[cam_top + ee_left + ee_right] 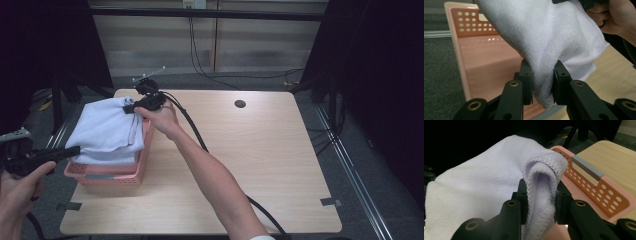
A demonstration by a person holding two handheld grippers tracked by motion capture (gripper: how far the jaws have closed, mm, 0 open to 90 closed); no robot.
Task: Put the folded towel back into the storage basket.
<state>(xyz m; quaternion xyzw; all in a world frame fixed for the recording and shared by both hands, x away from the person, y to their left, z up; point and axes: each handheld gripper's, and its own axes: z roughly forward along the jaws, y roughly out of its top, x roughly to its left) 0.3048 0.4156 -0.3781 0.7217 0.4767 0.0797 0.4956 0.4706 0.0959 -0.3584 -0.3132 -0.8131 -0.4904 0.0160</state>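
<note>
— Two corners of the towel (107,131) are pinched, one in each hand-held gripper. My left hand-held gripper (543,82) clamps a thick fold at the near end; my right hand-held gripper (541,195) bites the rolled hem at the far end.

— Where does the towel sit?

— It hangs between my hands over the pink basket (131,175), at the left side of the surface (260,165), sagging onto the basket's rim. I judge this as the lowering step: cloth gathered, about to go in.

— What does the next move need?

— Both ends come down together, staying inside the basket's walls, and only then do I let the jaws part.

— Any edges to mind?

— The basket stands close to the left edge of the surface, and my left hand (17,187) is already off that edge. Right of the basket the wood lies bare and wide, so I have room there to swing out.
</note>
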